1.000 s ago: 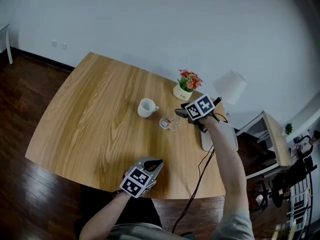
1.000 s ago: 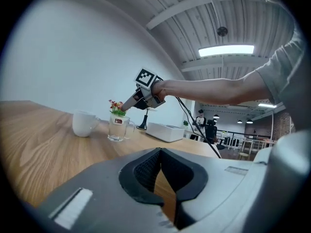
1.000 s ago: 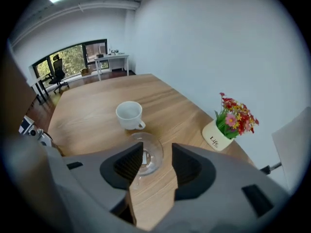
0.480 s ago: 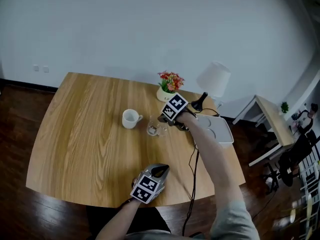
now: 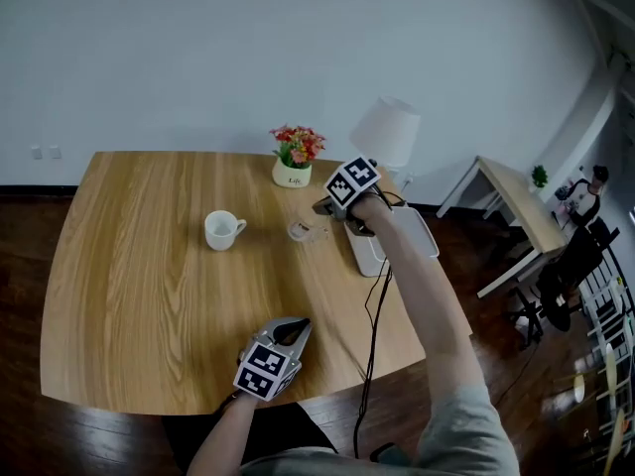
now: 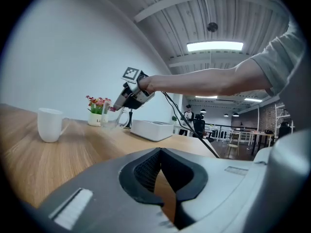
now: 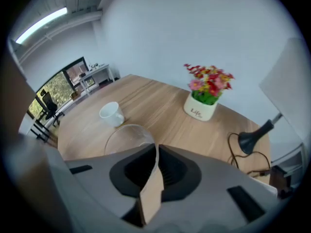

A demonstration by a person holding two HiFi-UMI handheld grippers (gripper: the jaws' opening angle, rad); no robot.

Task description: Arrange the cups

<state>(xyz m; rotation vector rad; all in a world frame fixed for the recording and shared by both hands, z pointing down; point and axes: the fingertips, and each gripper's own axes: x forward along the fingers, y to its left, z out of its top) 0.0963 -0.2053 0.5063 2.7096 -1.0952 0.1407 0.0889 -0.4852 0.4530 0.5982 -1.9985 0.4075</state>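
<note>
A clear glass cup (image 5: 301, 230) stands on the wooden table (image 5: 139, 266), right of a white mug (image 5: 222, 230). My right gripper (image 5: 323, 209) reaches down to the glass from the right. Its jaws have just been closing and now pinch the glass's rim; in the right gripper view (image 7: 155, 147) the glass cup (image 7: 127, 139) curves out to the left of the jaws, with the white mug (image 7: 112, 114) beyond. My left gripper (image 5: 290, 329) hovers near the table's front edge, shut and empty (image 6: 159, 152). From there the mug (image 6: 50, 124) shows far left.
A flower pot (image 5: 293, 172) and a white lamp (image 5: 385, 132) stand at the table's back edge. A white box (image 5: 395, 248) with a black cable lies at the right edge under my right arm. A small desk (image 5: 516, 216) stands further right.
My right gripper moved left onto the glass cup and closed on its rim. The head view swung, so everything sits further left. The left gripper stays near the front edge.
</note>
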